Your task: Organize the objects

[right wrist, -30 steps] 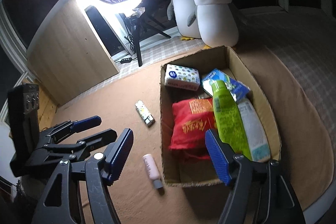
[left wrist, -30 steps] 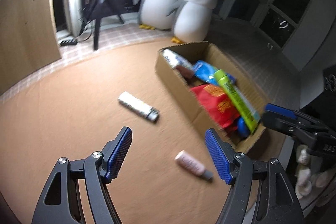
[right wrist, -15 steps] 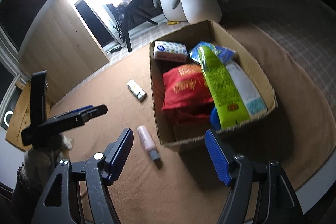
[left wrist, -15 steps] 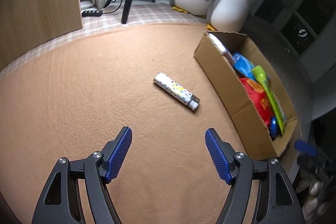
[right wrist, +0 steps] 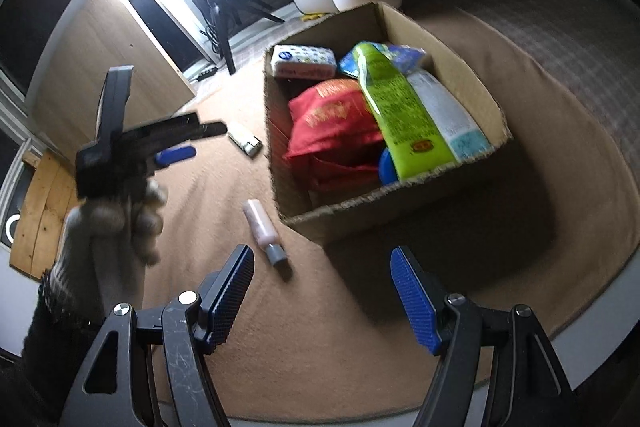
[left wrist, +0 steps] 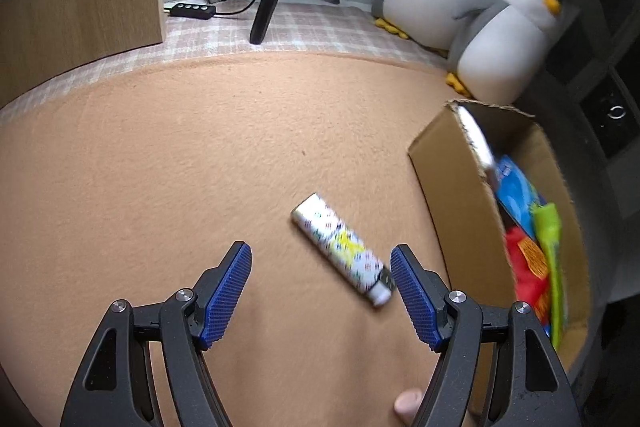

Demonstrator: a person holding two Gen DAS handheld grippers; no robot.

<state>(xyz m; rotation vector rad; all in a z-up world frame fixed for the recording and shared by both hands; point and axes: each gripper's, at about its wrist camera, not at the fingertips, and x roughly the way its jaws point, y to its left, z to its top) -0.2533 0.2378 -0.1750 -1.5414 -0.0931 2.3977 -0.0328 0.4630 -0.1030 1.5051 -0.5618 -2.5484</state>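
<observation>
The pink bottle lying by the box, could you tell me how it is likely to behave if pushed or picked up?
The pink bottle looks round and lies on its side, so a sideways push would probably roll it. The fuzzy brown mat may slow that. It seems small and rigid, likely light, and its smooth sides could slip unless gripped across the middle.

Showing at centre frame a white tube [left wrist: 345, 251] speckled with yellow and dark dots, on a tan-orange mat [left wrist: 160, 167]. Glowing at right, inside a brown cardboard box [right wrist: 476, 99]: red pouch [right wrist: 332, 127], lime-green tube [right wrist: 396, 111], blue packet [left wrist: 516, 191]. Lying lower centre, a pale pink bottle [right wrist: 262, 227], grey-capped.
</observation>
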